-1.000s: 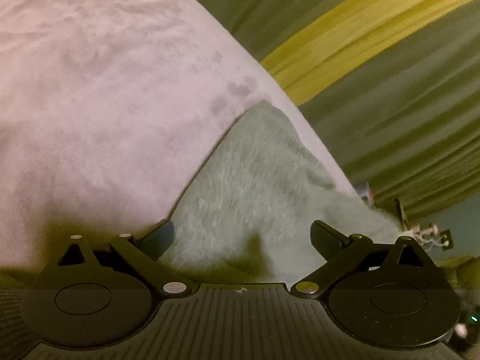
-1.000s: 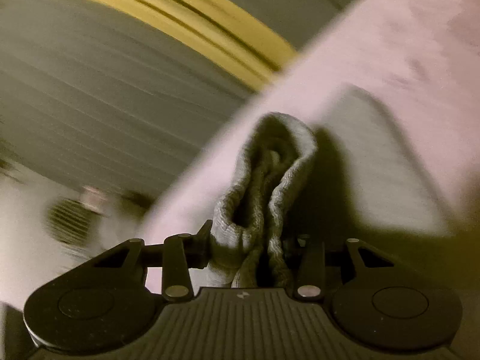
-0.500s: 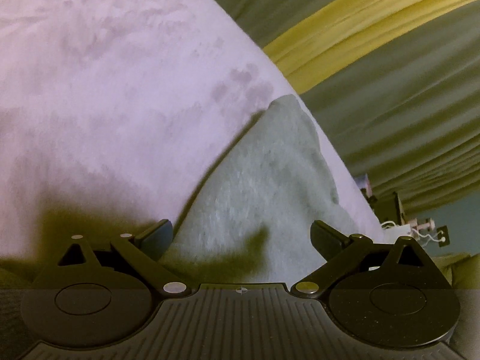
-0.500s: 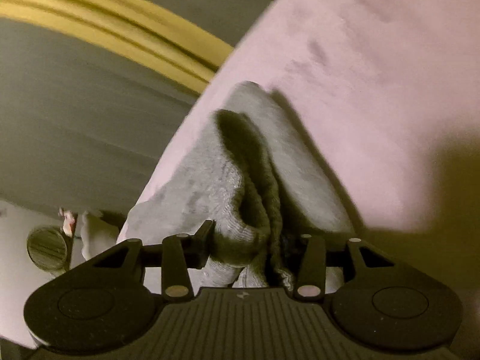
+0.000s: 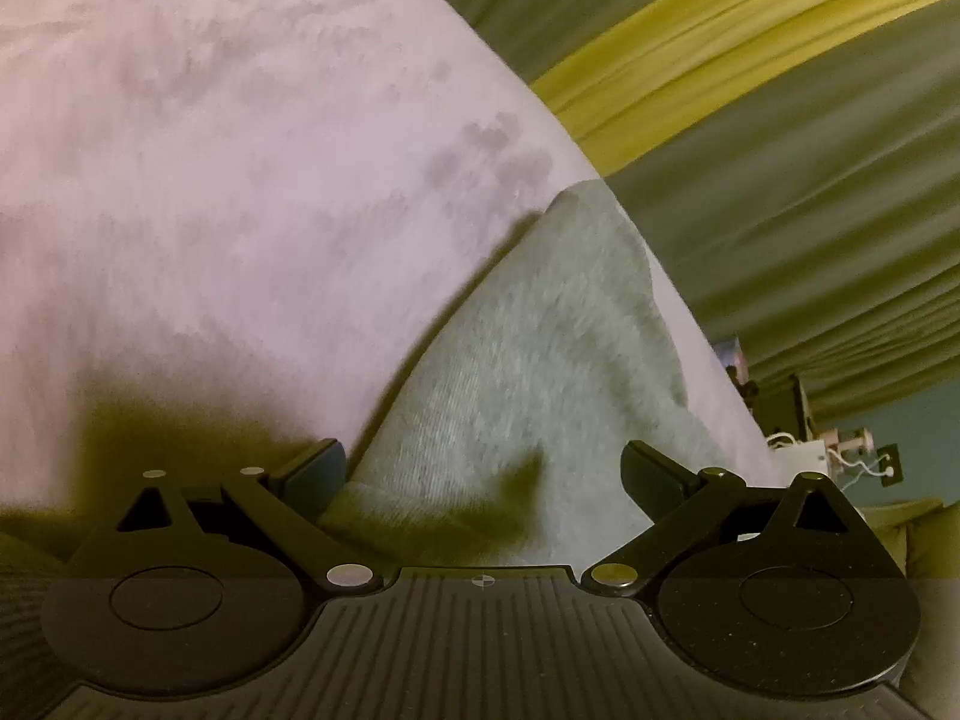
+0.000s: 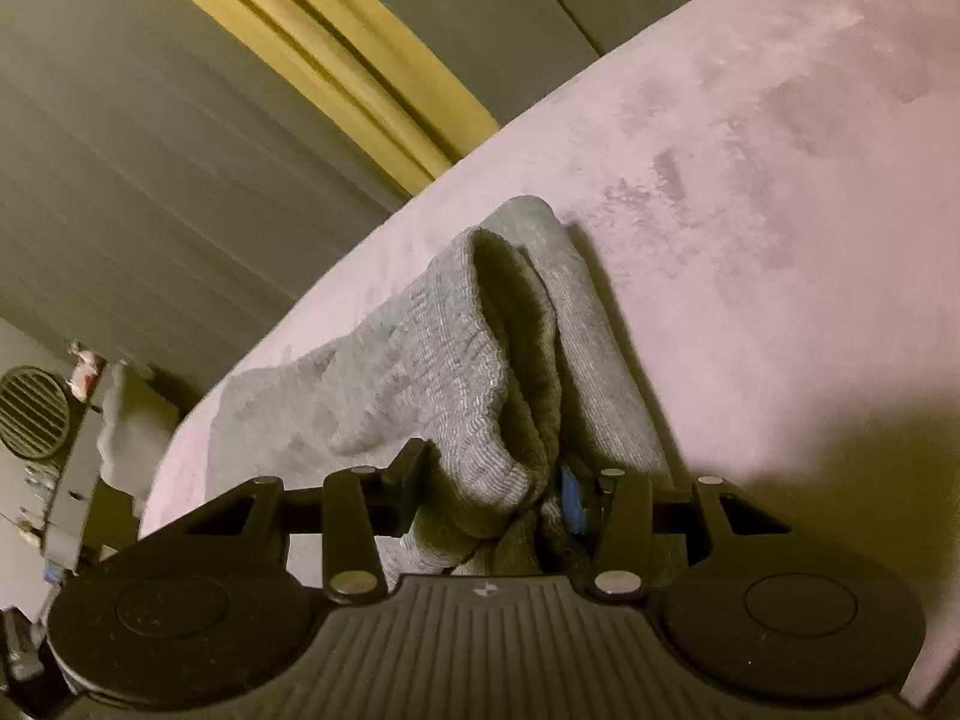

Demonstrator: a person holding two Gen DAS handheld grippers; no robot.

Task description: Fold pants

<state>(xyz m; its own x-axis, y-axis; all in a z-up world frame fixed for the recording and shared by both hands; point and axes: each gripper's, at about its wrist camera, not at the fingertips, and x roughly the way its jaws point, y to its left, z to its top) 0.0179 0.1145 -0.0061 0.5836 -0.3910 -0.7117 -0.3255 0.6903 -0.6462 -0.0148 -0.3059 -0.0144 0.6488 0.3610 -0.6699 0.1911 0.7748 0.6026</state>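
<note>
The grey knit pants (image 5: 540, 360) lie on a pink plush bed cover (image 5: 210, 180), near its far edge. My left gripper (image 5: 483, 471) is open, its jaws wide apart just above the flat cloth, holding nothing. In the right wrist view my right gripper (image 6: 498, 480) is shut on a bunched ribbed end of the pants (image 6: 480, 372), which rises in a fold between the fingers and trails down onto the bed cover (image 6: 750, 210).
Grey-green curtains with a yellow band (image 5: 720, 60) hang behind the bed; they also show in the right wrist view (image 6: 330, 60). A round vent or fan (image 6: 30, 414) and small clutter stand at the left beyond the bed edge. A wall socket with cables (image 5: 864, 468) is at the right.
The right gripper has swung over the bed with the pants end still in it, and more cloth now lies on the cover. The left gripper has stayed open over the pants, shifting slightly.
</note>
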